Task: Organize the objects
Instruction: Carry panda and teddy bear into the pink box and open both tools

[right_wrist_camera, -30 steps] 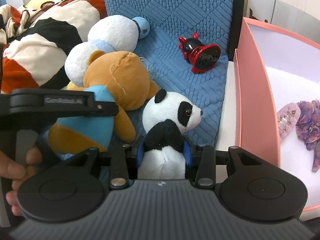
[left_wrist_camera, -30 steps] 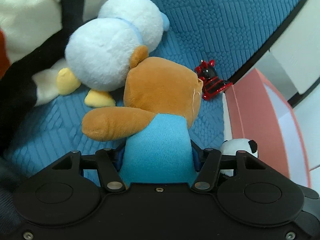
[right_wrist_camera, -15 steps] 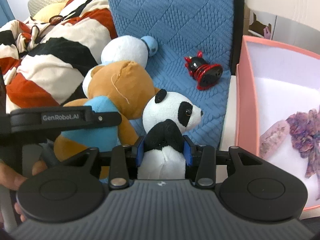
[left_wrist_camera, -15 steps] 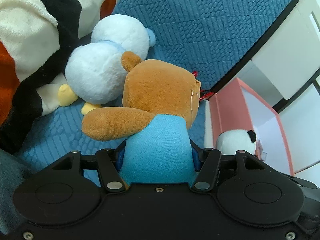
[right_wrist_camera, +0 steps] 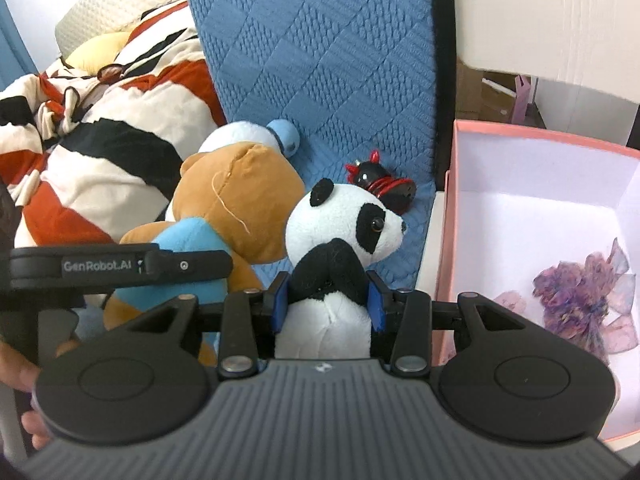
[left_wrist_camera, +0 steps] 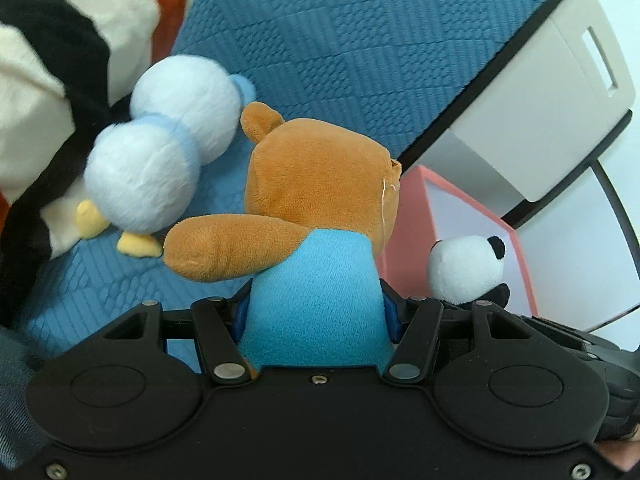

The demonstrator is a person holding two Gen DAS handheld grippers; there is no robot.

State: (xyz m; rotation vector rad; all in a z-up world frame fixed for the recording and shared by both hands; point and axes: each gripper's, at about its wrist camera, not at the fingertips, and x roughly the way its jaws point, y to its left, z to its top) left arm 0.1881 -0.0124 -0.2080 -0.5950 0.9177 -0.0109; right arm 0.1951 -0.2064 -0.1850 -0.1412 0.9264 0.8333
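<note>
Here the left gripper [left_wrist_camera: 316,312] is clamped on the blue-shirted torso of a brown teddy bear [left_wrist_camera: 320,184], its blue pads pressed into the plush on both sides; the bear's face is turned away and its legs are hidden under the gripper body. The right gripper [right_wrist_camera: 328,300] likewise pinches a panda plush [right_wrist_camera: 344,224] at the black band of its chest, the lower body cut off by the housing.

Taking the pink box [right_wrist_camera: 448,216] as landmark: the panda is held just left of its near wall, not inside it, and the bear is further left, beside the panda. In the left wrist view only the panda's head [left_wrist_camera: 466,268] peeks past the bear, in front of the box wall. Inside the box, toward its right side, lies a purple crinkly bundle [right_wrist_camera: 580,292], partly cut off by the gripper.

Left of the box, on the blue quilted surface [right_wrist_camera: 320,60], sits a small red-and-black horned toy [right_wrist_camera: 380,184], half hidden behind the panda's head. Further left lies a white and pale-blue plush [left_wrist_camera: 160,160] with yellow feet, against a striped orange, black and cream blanket [right_wrist_camera: 100,140].
</note>
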